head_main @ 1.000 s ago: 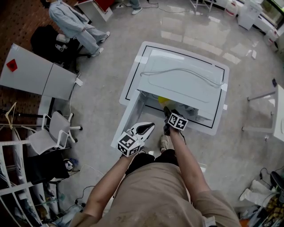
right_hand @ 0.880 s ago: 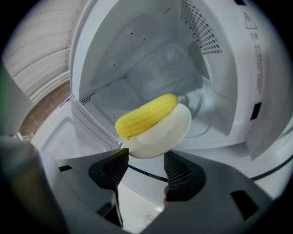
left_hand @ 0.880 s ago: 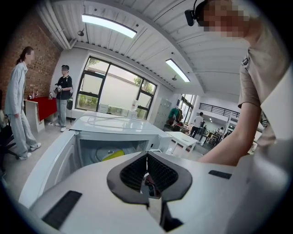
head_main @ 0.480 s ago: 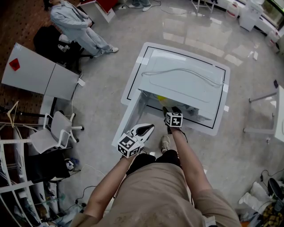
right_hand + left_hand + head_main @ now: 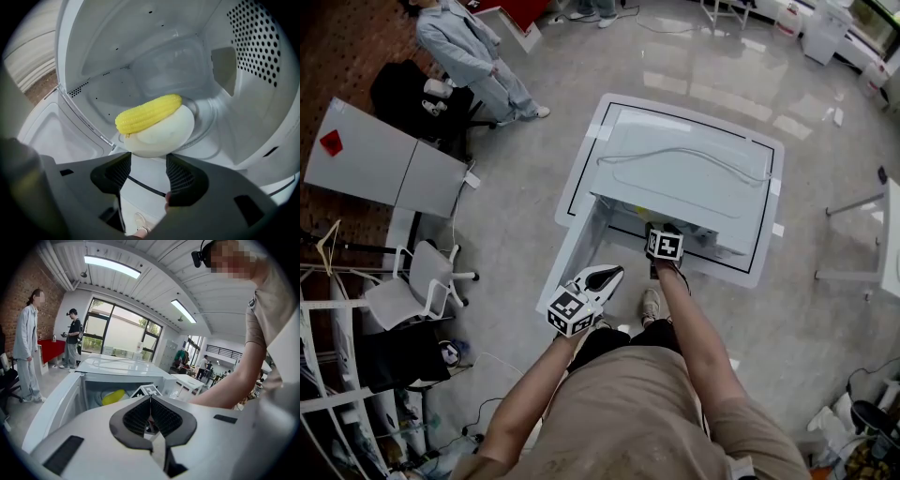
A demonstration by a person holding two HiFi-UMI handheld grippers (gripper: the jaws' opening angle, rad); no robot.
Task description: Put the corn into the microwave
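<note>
A: Right gripper first. State?

B: Right gripper (image 5: 149,164) sits at the mouth of the microwave (image 5: 684,173). Its 2 jaws stand apart with nothing between them.

A: Corn?

B: The corn cob (image 5: 149,113) is inside the cavity, just ahead of the jaw tips and slightly above them. It lies lengthwise across a round white dish (image 5: 166,133), and the end on the gripper's right is tilted up. The dish's near edge comes down to the jaw tips; contact cannot be told.

A: Surroundings of that gripper?

B: The microwave door (image 5: 61,136) hangs open to its left. A perforated cavity wall (image 5: 255,37) is on its right.

A: Left gripper?

B: Left gripper (image 5: 151,401) has its jaws pressed together and holds nothing. It is outside the microwave, beside the open door and nearer the person than the right gripper. Ahead of its jaws is the right gripper's marker cube (image 5: 149,391). The yellow of the cob shows beyond and to the left of the cube.

A: Anything else?

B: The microwave stands on a white table (image 5: 581,187) edged with a black line. 2 bystanders are far off to the left gripper's left. One is in grey clothing (image 5: 26,348), one in a dark cap (image 5: 72,336).
</note>
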